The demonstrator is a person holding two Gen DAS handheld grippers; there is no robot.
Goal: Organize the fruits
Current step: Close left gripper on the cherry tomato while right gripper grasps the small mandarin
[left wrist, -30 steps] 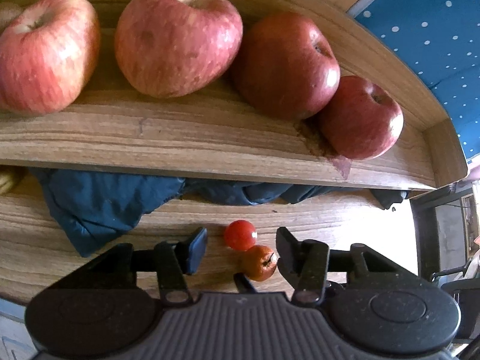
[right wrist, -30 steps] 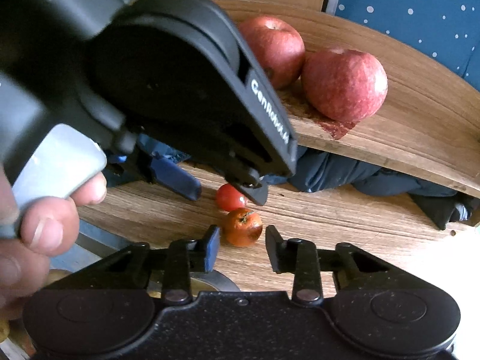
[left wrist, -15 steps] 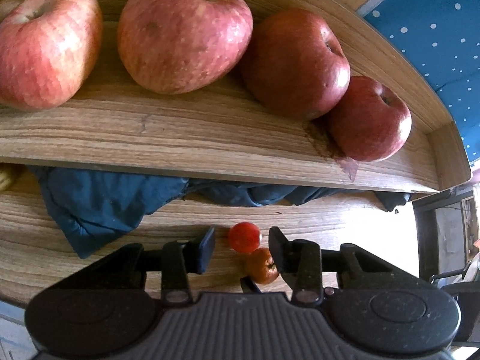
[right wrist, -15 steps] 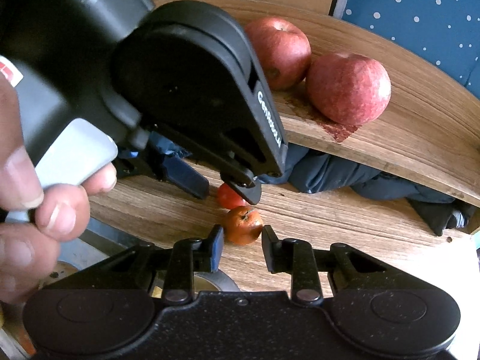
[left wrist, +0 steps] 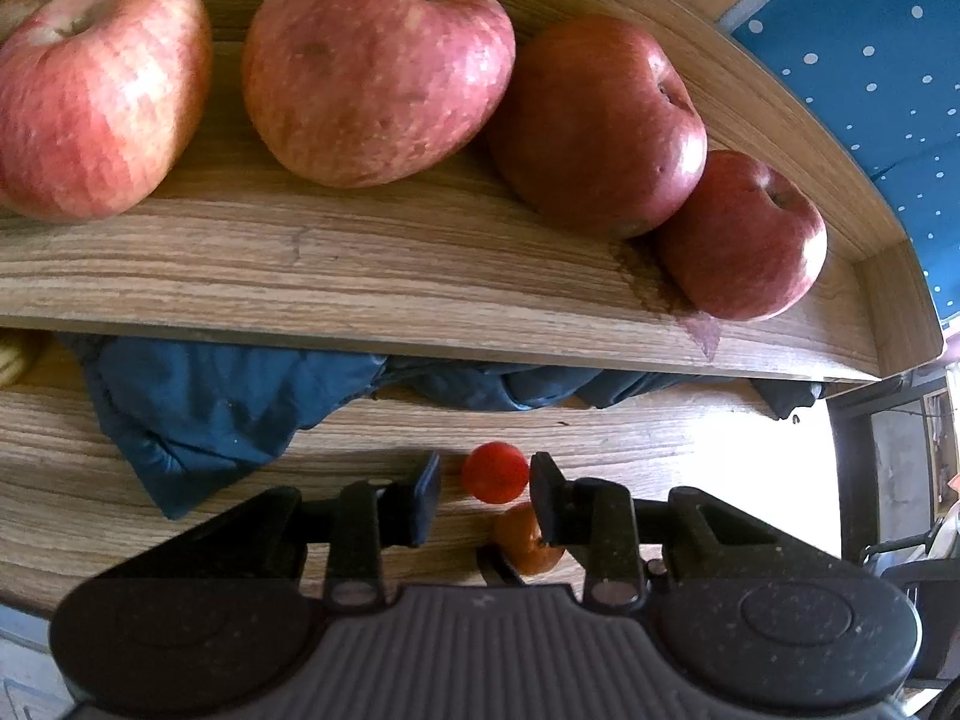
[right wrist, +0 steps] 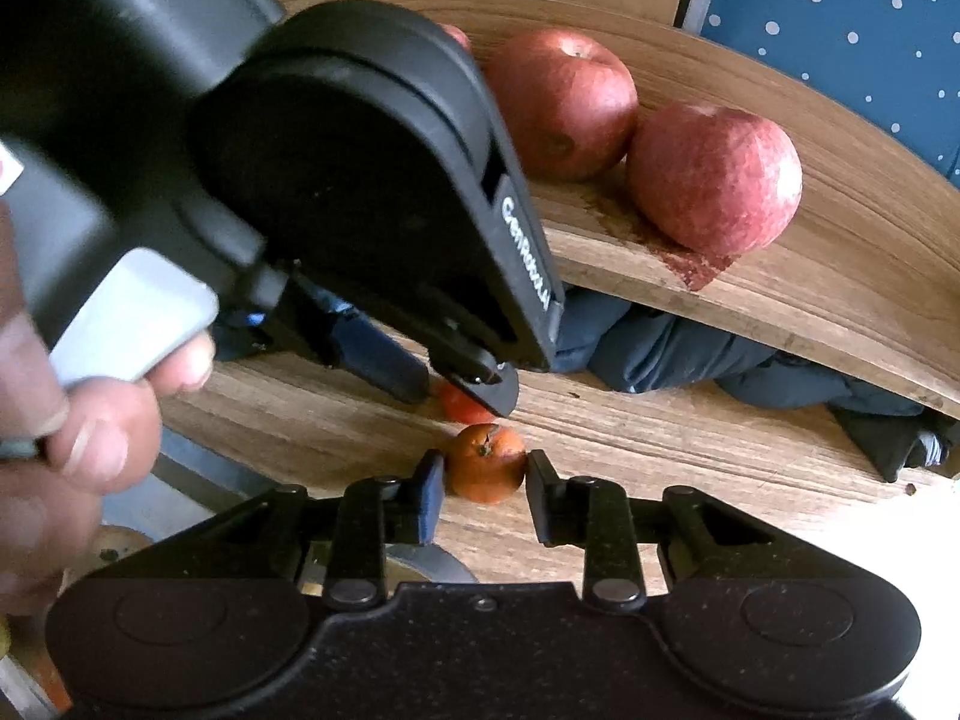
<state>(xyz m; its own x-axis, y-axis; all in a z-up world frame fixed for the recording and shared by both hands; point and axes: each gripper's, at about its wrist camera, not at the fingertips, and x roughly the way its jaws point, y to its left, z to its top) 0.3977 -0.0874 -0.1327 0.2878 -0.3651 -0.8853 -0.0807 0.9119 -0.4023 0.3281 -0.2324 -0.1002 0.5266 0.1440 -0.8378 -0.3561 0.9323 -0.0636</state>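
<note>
— What had the left tongs [left wrist: 483, 492] done since a second before?
— They had narrowed. The gap between the pads was wide earlier; at this moment they stood just either side of the red cherry tomato [left wrist: 495, 472], the right pad beside it, the left pad a little apart. Not clamped yet, so still parted.

— And the right tongs [right wrist: 485, 489]?
— Also drawn in. Their pads bracketed the orange fruit [right wrist: 486, 463], which lay on the desk [right wrist: 660, 456] just in front of the tomato. Whether they touched it, I couldn't tell; a sliver of gap seemed to remain.

— Had the fruits moved?
— No. Both lay where they had lain, the orange one touching or nearly touching the tomato.

— Beyond the tomato?
— A dark blue cloth [left wrist: 198, 408] lay behind it, under the wooden shelf [left wrist: 420, 282]. Four apples [left wrist: 372, 66] sat in a row on that shelf, larger in view than earlier. A hand [right wrist: 72, 420] gripped the left tool's handle.
</note>
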